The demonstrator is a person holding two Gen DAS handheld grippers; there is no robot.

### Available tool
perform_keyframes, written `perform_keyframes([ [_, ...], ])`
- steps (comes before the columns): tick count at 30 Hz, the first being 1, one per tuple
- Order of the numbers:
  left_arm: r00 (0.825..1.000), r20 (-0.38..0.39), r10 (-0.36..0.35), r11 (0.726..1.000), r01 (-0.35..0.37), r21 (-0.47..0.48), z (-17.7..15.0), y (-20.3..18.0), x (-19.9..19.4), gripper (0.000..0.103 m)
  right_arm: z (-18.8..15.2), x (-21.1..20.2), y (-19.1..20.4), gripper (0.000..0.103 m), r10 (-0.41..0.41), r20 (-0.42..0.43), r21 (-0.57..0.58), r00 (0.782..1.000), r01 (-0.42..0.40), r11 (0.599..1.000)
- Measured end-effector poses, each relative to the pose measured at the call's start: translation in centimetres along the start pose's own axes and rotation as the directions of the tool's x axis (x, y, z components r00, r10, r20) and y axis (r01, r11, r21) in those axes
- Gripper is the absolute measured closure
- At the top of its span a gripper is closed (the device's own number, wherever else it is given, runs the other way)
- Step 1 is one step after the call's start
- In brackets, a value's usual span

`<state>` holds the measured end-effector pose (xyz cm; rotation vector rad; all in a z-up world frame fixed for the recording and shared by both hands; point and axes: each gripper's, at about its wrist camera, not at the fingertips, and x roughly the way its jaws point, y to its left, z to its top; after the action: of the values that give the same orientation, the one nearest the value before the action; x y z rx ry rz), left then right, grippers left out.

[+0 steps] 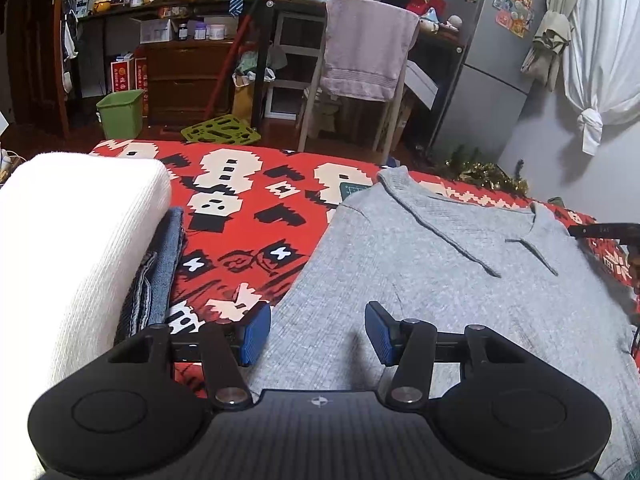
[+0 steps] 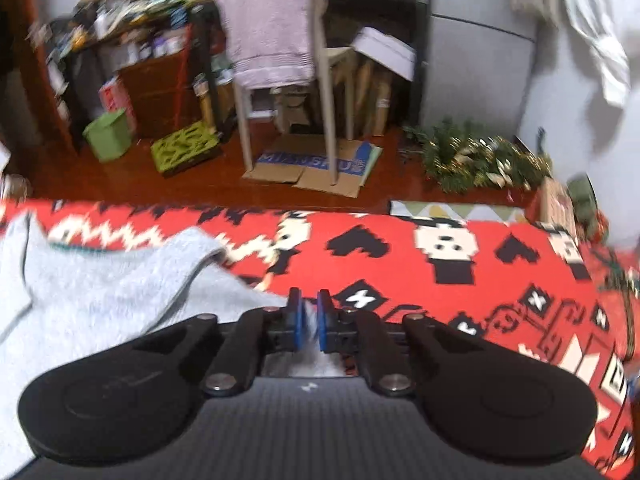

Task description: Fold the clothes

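Grey sweater [image 1: 460, 280] lay spread on the red patterned blanket [image 1: 256, 216], collar away from the camera, beside a pile of folded clothes [image 1: 80, 240]. Left tool [image 1: 318, 334] hung above it with its jaws wide apart. Right tool [image 2: 309, 322] was almost closed at the sweater's edge; whether it pinched cloth I could not tell. It seemed a fold was in preparation, and this needs a firm hold of the edge.

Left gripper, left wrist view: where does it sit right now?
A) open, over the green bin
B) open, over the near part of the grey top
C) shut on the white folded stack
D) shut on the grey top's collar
B. The left gripper has its blue pads wide apart with nothing between them, and the grey top spread on the red patterned blanket lies directly under and ahead of it.
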<state>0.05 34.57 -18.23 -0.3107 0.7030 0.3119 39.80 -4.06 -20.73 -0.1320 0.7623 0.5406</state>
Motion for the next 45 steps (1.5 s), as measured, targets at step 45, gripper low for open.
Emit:
perform_keyframes([
  [45, 1.0, 0.003, -0.031, 1.0, 0.031, 0.004, 0.7, -0.2, 0.8, 0.056, 1.5, 1.0, 4.7, 0.099, 0.147, -0.042, -0.051, 0.988, -0.149, 0.988],
])
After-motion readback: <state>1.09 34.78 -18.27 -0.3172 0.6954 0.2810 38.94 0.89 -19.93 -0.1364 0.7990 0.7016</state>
